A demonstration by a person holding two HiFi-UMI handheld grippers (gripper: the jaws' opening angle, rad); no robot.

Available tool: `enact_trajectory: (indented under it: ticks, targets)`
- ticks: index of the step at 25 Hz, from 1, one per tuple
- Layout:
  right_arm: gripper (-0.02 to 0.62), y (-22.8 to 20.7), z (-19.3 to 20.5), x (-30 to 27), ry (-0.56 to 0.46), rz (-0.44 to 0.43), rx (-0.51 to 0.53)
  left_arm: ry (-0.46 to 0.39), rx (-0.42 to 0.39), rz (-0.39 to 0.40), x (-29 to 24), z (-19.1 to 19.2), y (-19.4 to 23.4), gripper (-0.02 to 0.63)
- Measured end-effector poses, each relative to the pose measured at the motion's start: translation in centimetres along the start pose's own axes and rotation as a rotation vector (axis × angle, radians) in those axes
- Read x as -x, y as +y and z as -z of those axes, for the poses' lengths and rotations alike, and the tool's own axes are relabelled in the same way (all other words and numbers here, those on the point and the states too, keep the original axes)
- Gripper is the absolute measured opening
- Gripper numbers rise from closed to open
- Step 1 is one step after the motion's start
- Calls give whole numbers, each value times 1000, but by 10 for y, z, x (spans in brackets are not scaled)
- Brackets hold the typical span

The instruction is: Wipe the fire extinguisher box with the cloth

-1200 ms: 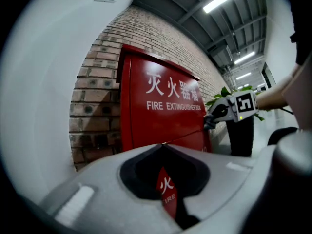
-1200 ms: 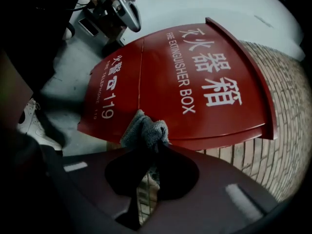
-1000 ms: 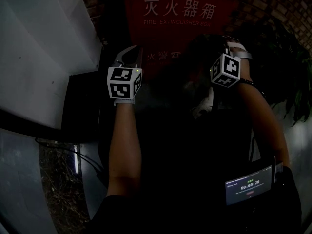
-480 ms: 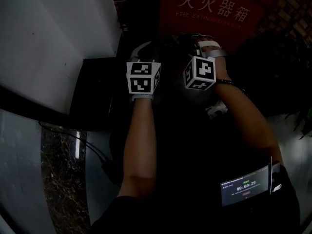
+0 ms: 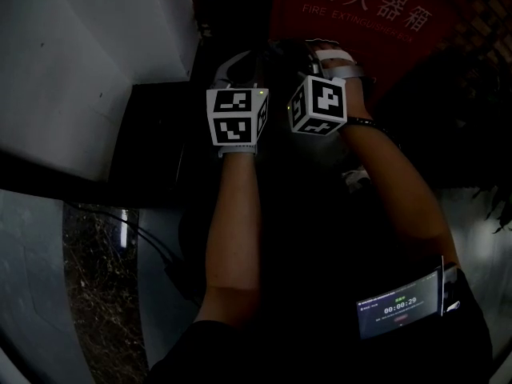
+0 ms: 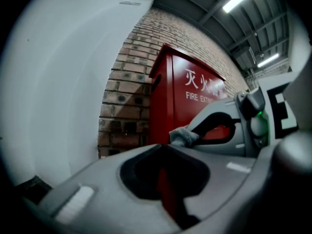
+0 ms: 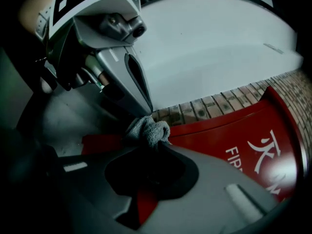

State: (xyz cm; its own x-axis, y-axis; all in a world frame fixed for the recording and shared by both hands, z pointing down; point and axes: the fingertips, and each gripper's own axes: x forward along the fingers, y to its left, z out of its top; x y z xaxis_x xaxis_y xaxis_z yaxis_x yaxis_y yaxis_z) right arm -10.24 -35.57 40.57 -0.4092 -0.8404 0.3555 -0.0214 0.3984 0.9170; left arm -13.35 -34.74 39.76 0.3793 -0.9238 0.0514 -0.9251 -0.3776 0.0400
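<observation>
Grey cloth [image 7: 147, 129] in right gripper [image 7: 155, 149] jaws, left gripper [image 6: 163, 148] jaws together; fire extinguisher box [image 6: 192, 104], brick wall [image 6: 127, 94] beyond

Forearms raised, side by side. Grey left gripper [image 6: 162, 150]: fingers together, empty. Grey right gripper [image 7: 155, 146]: fingers pinching grey cloth [image 7: 146, 129].

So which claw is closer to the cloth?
Right. The right claw is shut on the cloth; the left claw sits just beside it, shut and empty.

Red metal fire extinguisher box [image 5: 360, 22] cut by head view's top edge, grey knitted cloth [image 7: 148, 129] partly behind right gripper [image 7: 152, 144], print on small wrist screen [image 5: 398, 309] unreadable.
</observation>
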Motion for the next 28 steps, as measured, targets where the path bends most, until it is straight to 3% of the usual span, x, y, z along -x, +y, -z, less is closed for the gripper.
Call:
enact_trajectory:
  ticks: [8,17,22,28]
  targets:
    - [29,0,50,22,48,18,-35,-18,41,99,-15,5,-46,3]
    - [29,1,124,53,155,33,-83,15,-57,201,-19,17,-99,3]
    - [29,1,169,72,217,31,-95,53,-98,204,-20,28,-102,3]
    - [29,3,222,94,307,25,-100,69,-91,178,-20,35,-93,3]
